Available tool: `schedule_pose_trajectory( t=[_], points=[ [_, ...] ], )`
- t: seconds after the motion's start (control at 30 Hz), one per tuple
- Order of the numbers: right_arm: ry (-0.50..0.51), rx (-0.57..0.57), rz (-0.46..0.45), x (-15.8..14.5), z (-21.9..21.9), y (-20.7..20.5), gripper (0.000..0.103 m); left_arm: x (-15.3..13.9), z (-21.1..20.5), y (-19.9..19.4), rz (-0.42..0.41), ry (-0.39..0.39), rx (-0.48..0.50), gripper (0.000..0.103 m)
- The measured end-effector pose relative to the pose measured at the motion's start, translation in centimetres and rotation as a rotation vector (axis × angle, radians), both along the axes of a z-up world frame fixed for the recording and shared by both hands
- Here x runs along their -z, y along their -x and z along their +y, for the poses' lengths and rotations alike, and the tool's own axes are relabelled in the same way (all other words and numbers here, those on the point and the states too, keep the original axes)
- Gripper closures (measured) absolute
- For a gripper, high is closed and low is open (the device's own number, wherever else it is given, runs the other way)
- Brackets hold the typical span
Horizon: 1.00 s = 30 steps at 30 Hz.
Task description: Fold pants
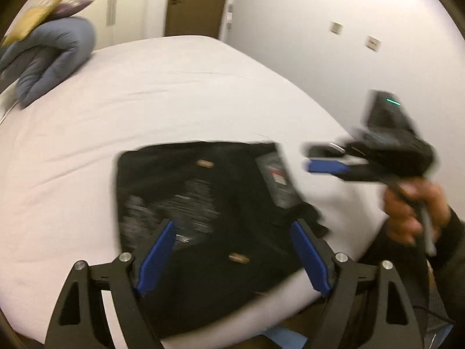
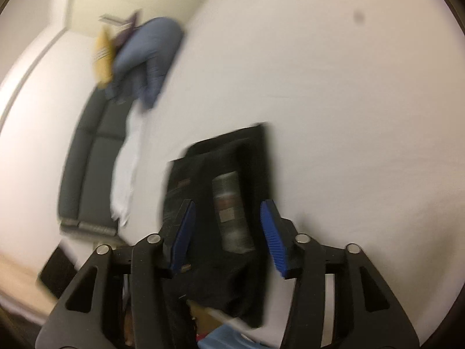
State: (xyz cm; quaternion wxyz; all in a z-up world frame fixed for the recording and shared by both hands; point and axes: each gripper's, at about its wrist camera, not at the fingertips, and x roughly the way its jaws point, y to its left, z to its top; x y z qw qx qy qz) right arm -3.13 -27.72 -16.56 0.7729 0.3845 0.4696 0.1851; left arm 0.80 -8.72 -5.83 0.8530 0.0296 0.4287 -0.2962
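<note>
Black pants (image 1: 209, 203) lie folded into a compact rectangle on the white bed (image 1: 145, 101), near its front edge, with a grey label showing. My left gripper (image 1: 232, 229) is open and empty, just above the pants. My right gripper (image 1: 308, 158) is in the air to the right of the pants, held in a hand; its jaws look nearly closed from this side. In the right wrist view the right gripper (image 2: 229, 209) is open and empty over the pants (image 2: 229, 174). Both views are motion-blurred.
A rolled blue duvet (image 1: 55, 55) with yellow and purple cushions sits at the bed's far left corner. A dark headboard (image 2: 90, 168) runs along the bed's left side. A door (image 1: 197, 0) and white wall stand behind.
</note>
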Motion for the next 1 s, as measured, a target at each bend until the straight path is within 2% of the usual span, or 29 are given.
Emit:
schedule_pose_trajectory(
  t=[0.03,0.1,0.17,0.23,0.3,0.33,0.37,0.43,0.5,0.63,0.67,0.7,0.77,0.87,0.93,1.0],
  points=[
    [0.012,-0.041,-0.02,-0.7,1.2,0.1,0.072,0.4,1.3,-1.7,0.005,-0.007,-0.029,0.032],
    [0.044,-0.103,-0.026,-1.6,4.1,-0.4,0.073,1.2,2.4,-4.6,0.046,0.003,-0.042,0.048],
    [0.093,-0.135,0.001,-0.8,6.5,-1.1,0.073,1.8,2.6,-7.5,0.027,-0.023,-0.06,0.054],
    [0.106,-0.12,0.036,0.2,7.2,-2.1,0.074,2.9,2.3,-10.9,0.028,-0.081,-0.072,0.054],
    [0.148,-0.096,0.06,1.2,7.5,-2.8,0.078,4.9,2.2,-12.6,0.087,-0.119,-0.087,0.054],
    [0.204,-0.098,0.095,2.3,7.7,-3.2,0.091,6.2,2.1,-12.7,0.116,-0.138,-0.082,0.055],
    [0.226,-0.096,0.116,3.1,7.7,-3.2,0.103,6.9,1.9,-11.8,0.09,-0.173,-0.072,0.055],
    [0.211,-0.065,0.102,4.0,7.2,-2.6,0.103,7.3,1.8,-9.3,0.03,-0.213,-0.051,0.054],
    [0.146,-0.035,0.1,4.5,5.8,-1.6,0.103,7.4,2.8,-6.8,0.003,-0.212,-0.086,0.049],
    [0.217,-0.048,0.098,3.6,6.6,-0.2,0.103,7.4,4.7,-2.0,0.02,-0.191,-0.094,0.046],
    [0.232,-0.046,0.101,2.9,7.0,0.4,0.096,7.4,4.8,-1.1,0.022,-0.194,-0.094,0.045],
    [0.232,-0.05,0.074,1.7,7.4,1.5,0.096,7.5,5.1,-0.5,0.022,-0.195,-0.099,0.044],
    [0.233,-0.067,0.02,0.4,8.2,3.2,0.096,7.9,5.4,0.0,0.04,-0.188,-0.12,0.04],
    [0.264,-0.076,0.069,2.7,9.3,4.4,0.096,9.1,5.3,-0.7,0.083,-0.176,-0.137,0.035],
    [0.251,-0.066,-0.02,3.0,9.3,5.4,0.096,9.4,5.3,-1.4,0.083,-0.193,-0.146,0.028],
    [0.249,-0.053,-0.019,2.6,9.1,5.7,0.096,9.1,5.4,-1.8,0.1,-0.204,-0.149,0.024]
  ],
)
